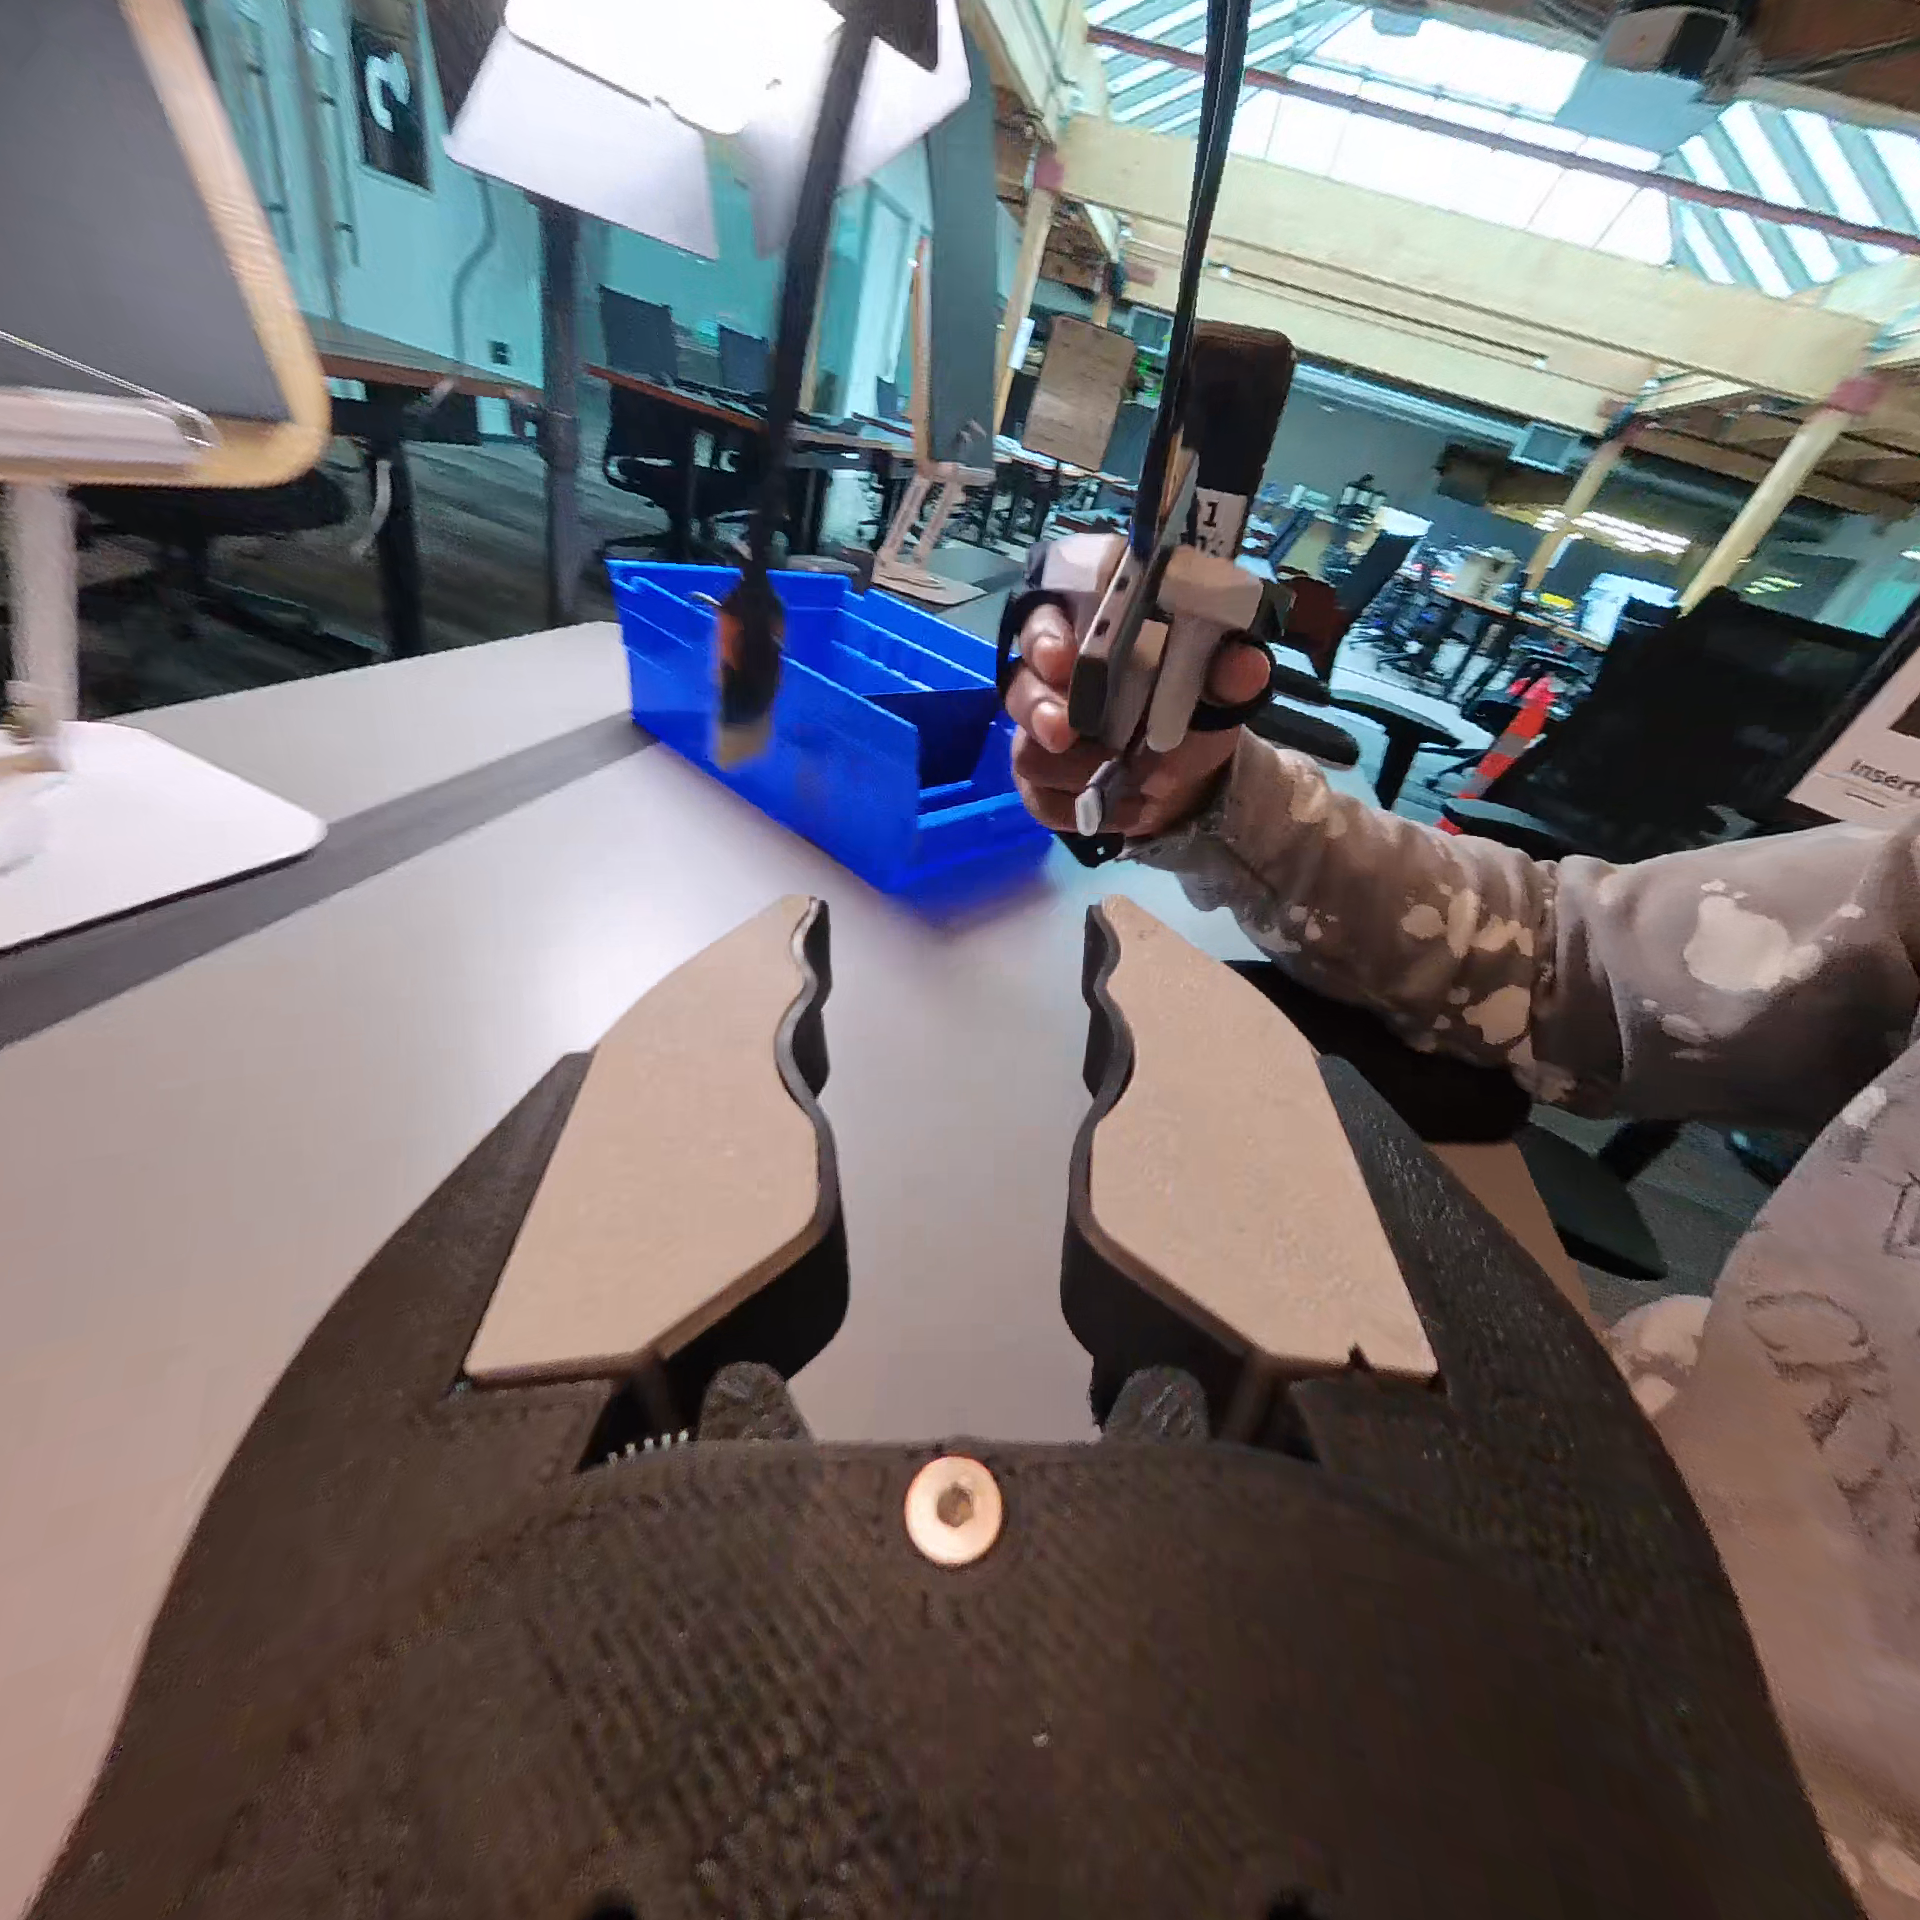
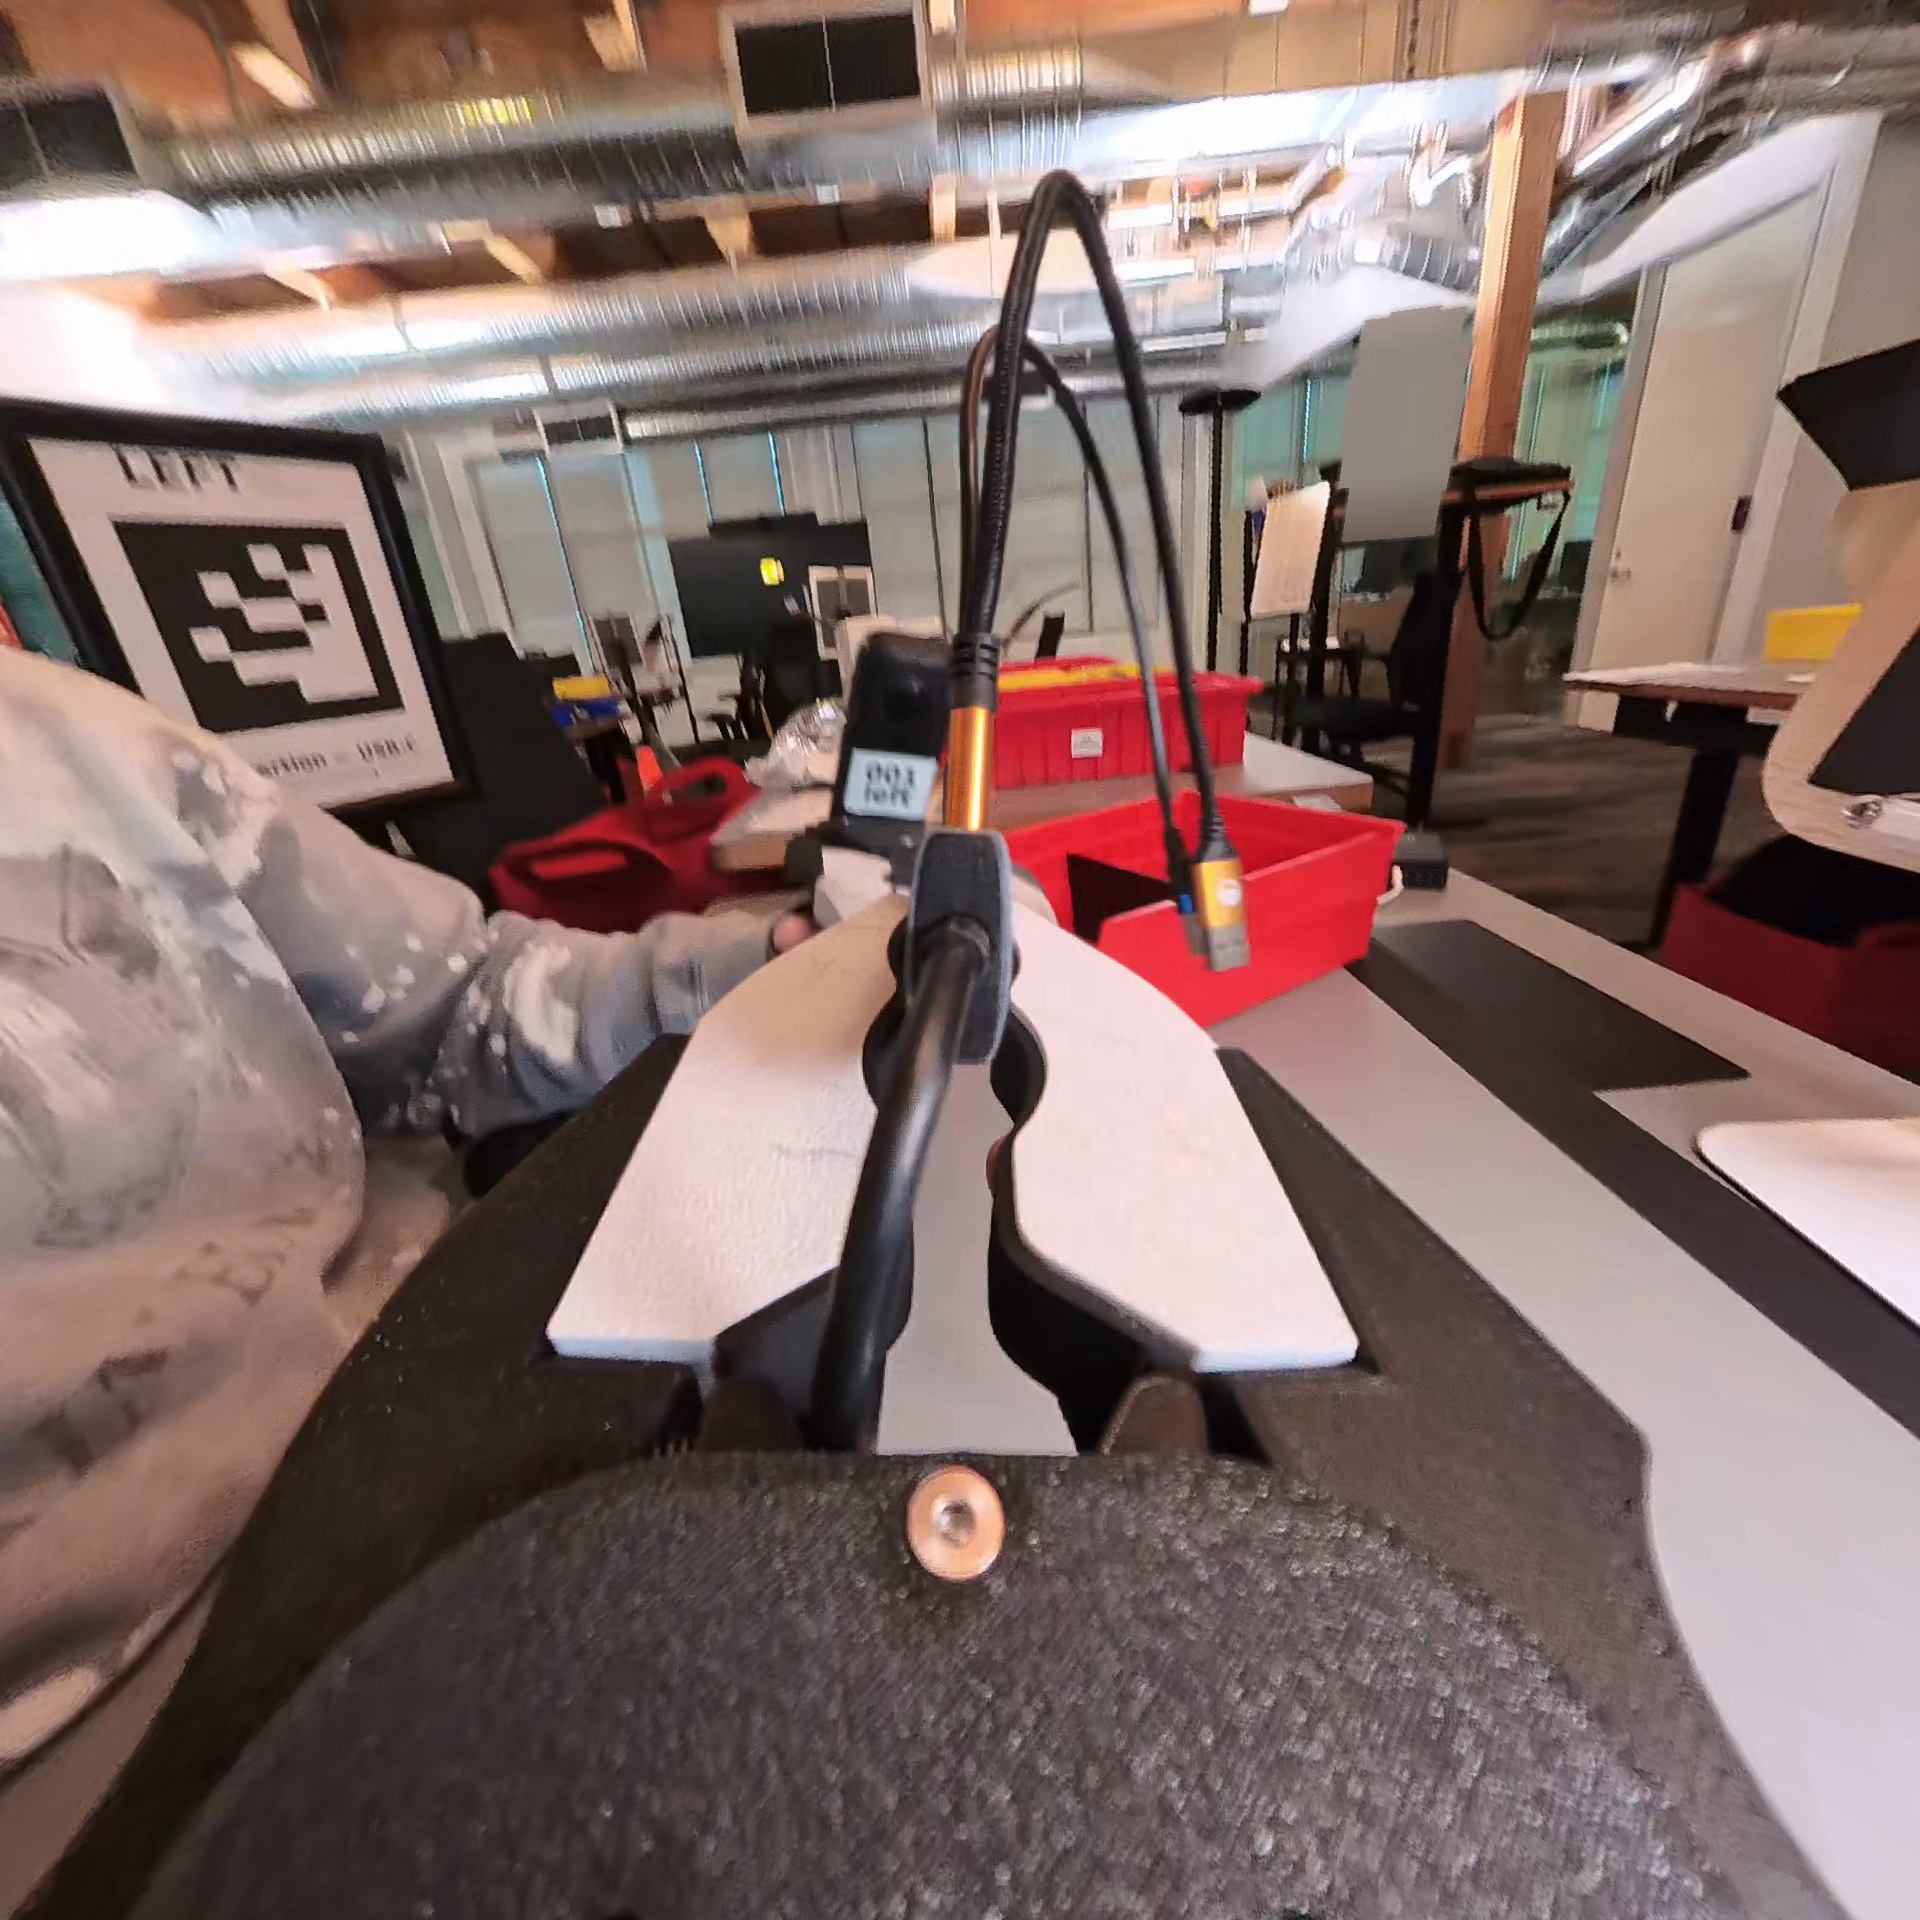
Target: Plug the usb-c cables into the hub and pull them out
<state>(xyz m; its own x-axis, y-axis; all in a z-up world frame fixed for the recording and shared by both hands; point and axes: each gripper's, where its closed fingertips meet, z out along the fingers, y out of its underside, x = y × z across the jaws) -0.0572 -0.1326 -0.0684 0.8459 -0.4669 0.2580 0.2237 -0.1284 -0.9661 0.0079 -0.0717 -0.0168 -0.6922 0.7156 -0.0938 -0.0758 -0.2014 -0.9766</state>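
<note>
A blue bin (image 1: 831,727) sits on the grey table (image 1: 312,1039); a red bin (image 2: 1247,914) holds a black divider (image 2: 1117,896).

My left gripper (image 1: 956,1023) is hovering open over the grey table (image 1: 312,1091), facing a blue bin (image 1: 883,769) and a dangling cable plug (image 1: 746,675).

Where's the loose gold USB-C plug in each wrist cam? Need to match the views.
Left wrist view: the gold plug hangs upper centre-left, motion-blurred, in front of the blue bin.
Right wrist view: the plug dangles right of centre, in front of the red bin, beside a slimmer plug.
Shared landmark: the white stand base on the grey table, at the left edge in the left view and at the right edge in the right view.
</note>
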